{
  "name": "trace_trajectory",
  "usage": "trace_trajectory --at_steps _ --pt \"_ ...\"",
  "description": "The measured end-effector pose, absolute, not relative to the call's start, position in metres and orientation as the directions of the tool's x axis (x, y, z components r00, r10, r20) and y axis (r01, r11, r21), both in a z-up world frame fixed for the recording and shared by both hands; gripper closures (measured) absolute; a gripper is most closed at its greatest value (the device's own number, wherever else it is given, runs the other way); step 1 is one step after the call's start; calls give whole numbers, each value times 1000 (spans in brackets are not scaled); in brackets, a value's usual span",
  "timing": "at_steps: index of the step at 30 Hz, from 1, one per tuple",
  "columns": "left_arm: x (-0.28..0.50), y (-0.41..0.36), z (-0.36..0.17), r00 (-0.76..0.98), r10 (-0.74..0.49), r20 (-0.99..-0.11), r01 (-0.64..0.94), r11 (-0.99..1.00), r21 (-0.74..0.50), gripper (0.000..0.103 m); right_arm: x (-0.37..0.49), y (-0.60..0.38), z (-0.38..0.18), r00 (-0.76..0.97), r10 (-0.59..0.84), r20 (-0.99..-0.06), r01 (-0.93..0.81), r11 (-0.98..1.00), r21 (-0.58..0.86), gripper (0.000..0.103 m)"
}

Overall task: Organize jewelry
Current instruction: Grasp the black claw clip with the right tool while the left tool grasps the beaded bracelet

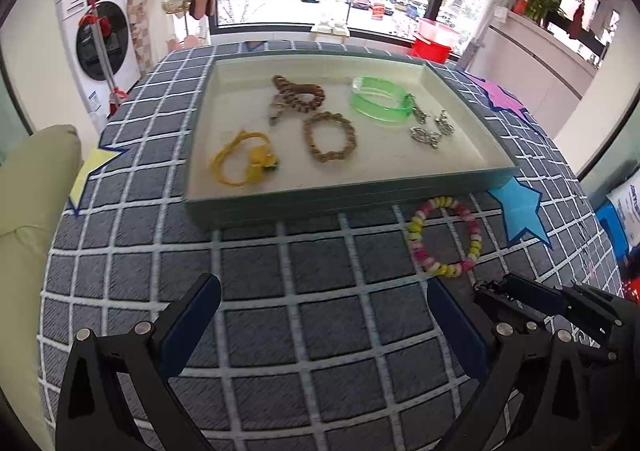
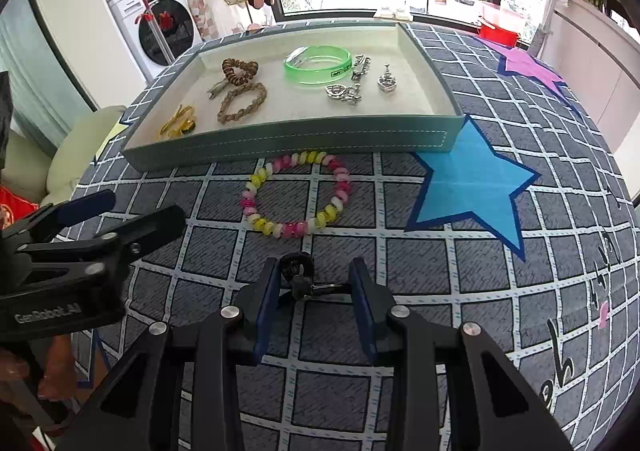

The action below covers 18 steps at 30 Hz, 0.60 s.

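Right gripper (image 2: pixel 314 287) fingers straddle a small black clasp piece (image 2: pixel 298 275), not visibly clamped; left gripper (image 1: pixel 324 315) spread, idle; next: close, lift into tray (image 2: pixel 288 139).

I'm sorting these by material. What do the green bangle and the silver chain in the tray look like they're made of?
The translucent green bangle looks like glossy plastic or resin: light passes through its band and its edges gleam. The silver chain bracelet with charms looks like polished metal, given its bright glints and linked segments, though which metal cannot be told.
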State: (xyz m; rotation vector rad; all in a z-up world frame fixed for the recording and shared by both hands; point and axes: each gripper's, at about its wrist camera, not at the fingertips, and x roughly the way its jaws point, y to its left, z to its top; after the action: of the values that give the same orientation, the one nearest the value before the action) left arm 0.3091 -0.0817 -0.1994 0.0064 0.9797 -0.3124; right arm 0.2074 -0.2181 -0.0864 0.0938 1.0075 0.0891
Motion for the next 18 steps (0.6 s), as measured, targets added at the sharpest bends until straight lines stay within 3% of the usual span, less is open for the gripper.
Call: trace_trajectory --at_steps 7,8,10,18 --pt "315 -101 -202 497 -265 -826 295 947 -127 1 200 -221 -80 538 111 -835 -53 994 98 65" --pt "316 -104 -204 494 -266 -828 297 946 -127 3 197 -221 -79 540 107 -835 -59 994 90 65" --pt "319 -108 -206 484 -261 -835 297 947 -124 17 193 -222 -79 543 99 -834 -65 995 76 65" --pt "322 -127 -208 468 -269 -842 317 940 -125 17 183 -238 -80 541 108 -834 -37 994 104 65"
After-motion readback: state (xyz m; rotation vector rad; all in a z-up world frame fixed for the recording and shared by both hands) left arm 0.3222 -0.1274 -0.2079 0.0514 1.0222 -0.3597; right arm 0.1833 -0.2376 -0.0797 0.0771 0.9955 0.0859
